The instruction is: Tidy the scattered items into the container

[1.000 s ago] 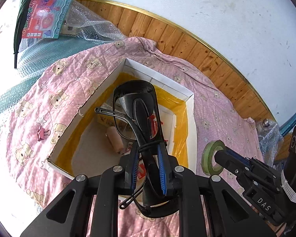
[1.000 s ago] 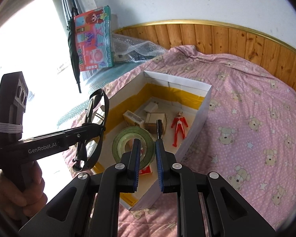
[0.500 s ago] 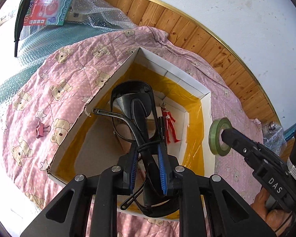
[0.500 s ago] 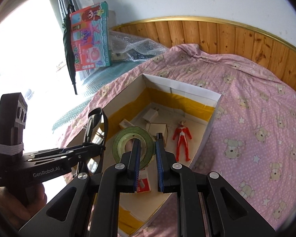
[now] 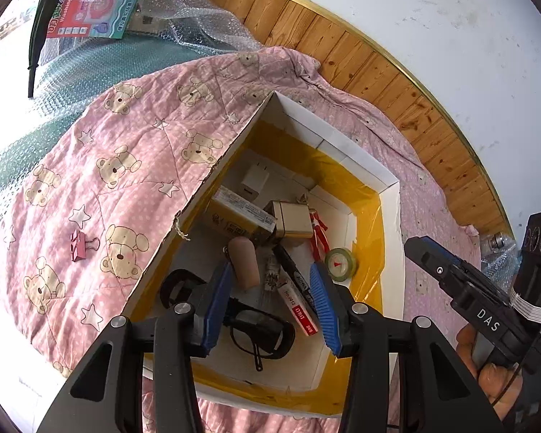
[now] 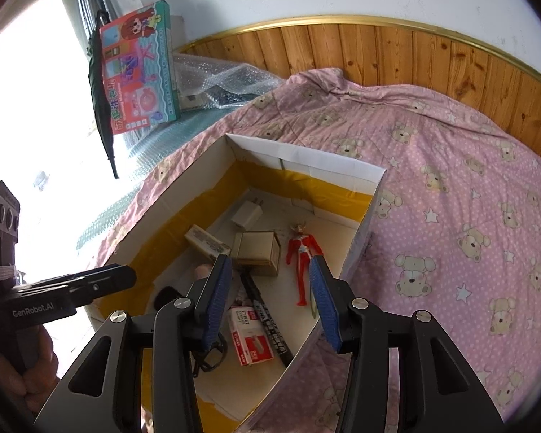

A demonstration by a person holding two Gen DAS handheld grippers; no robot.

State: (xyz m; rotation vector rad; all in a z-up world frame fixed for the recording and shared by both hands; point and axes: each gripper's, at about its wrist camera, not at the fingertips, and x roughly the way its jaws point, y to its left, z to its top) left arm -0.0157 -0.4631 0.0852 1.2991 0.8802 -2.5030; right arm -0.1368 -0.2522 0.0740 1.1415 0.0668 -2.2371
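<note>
Both my grippers, left [image 5: 270, 303] and right [image 6: 268, 296], gape wide, empty, above box [image 5: 391, 195].
Inside box: one glasses [image 5: 259, 328], one tape roll [image 5: 340, 264]; outside it: one pink clip [image 5: 80, 245].

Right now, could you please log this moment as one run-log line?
left gripper: open over box | right gripper: open | glasses, tape roll in box | binder clip on quilt

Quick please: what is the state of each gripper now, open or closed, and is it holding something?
Left gripper: open, holding nothing; the glasses lie in the box below.
Right gripper: open, holding nothing.
</note>
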